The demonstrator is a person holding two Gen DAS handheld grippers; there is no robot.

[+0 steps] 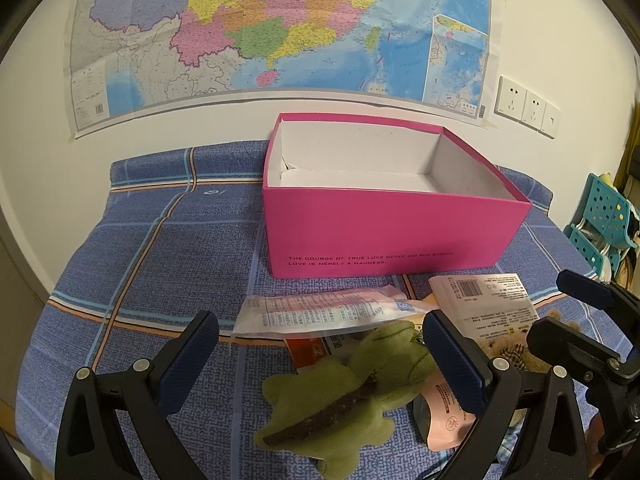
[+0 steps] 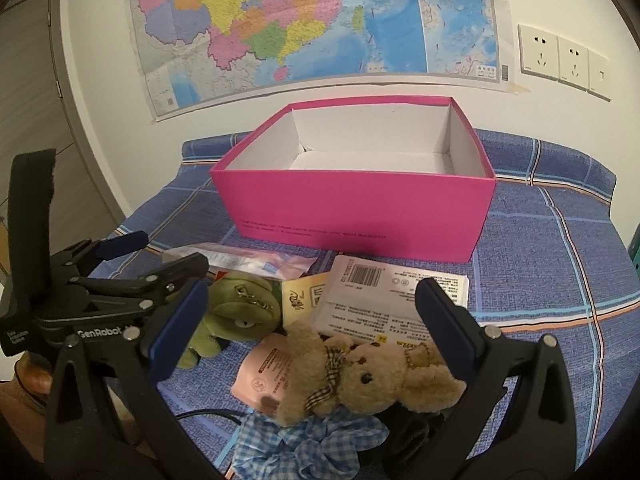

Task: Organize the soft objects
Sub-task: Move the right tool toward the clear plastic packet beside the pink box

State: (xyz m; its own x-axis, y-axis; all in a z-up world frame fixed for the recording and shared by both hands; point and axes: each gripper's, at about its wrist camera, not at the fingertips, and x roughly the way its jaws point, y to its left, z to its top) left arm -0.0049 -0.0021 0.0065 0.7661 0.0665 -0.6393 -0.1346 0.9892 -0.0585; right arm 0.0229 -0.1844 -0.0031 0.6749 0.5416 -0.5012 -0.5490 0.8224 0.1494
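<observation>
Both wide apart, gripping nothing: left gripper [image 1: 320, 344] straddling green plush [image 1: 340, 396], long axis diagonal; right gripper [image 2: 308, 316] over teddy bear [image 2: 360, 380]; pink box [image 1: 384, 232] beyond.

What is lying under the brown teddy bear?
The brown teddy bear lies on a pink packet, a white printed packet and a blue checked scrunchie. Whatever else lies directly beneath its body is covered and cannot be seen.

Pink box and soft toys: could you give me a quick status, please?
Both grippers open, left over frog, right over bear. Box holds nothing visible. Packets lie among the toys.
</observation>
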